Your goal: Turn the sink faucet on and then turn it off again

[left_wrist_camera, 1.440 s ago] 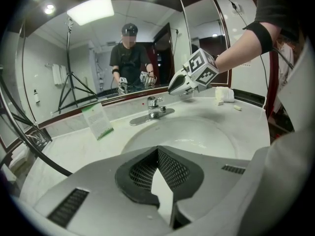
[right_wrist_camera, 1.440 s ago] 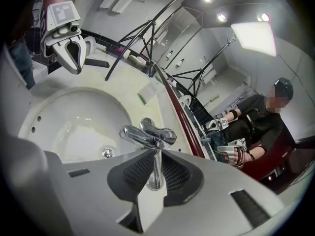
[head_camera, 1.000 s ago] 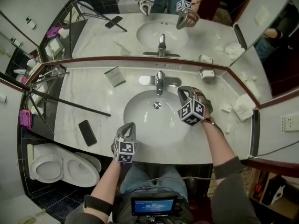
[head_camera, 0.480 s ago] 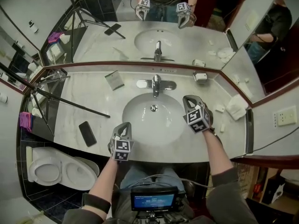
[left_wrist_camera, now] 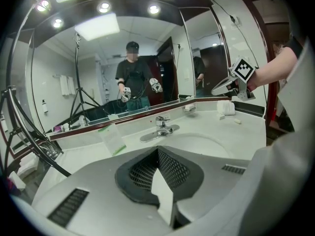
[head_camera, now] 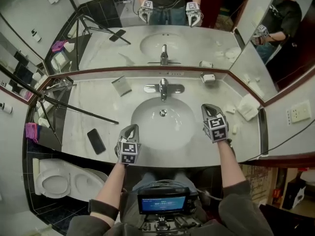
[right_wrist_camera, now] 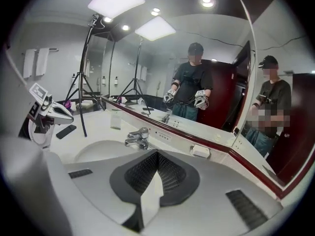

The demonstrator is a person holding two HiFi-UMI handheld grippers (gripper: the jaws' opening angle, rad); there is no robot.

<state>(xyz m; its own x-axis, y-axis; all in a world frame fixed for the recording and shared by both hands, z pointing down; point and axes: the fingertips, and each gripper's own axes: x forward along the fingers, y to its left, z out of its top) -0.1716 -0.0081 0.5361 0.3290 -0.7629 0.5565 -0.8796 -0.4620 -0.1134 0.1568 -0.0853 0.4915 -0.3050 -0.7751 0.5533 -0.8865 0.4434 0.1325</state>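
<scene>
Jaws closed on nothing, the left gripper [head_camera: 131, 130] and right gripper [head_camera: 209, 109] flank the sink [head_camera: 147, 124] at mid-frame, well apart from the faucet [head_camera: 164, 88] above centre, where no water shows, seemingly a resting pose clear of its lever.

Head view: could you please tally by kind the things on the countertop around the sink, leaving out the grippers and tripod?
Faucet: 1
Black phone: 1
Folded card: 1
Soap dish: 1
Folded white towel: 1
Small white items: 2
Total: 7
</scene>
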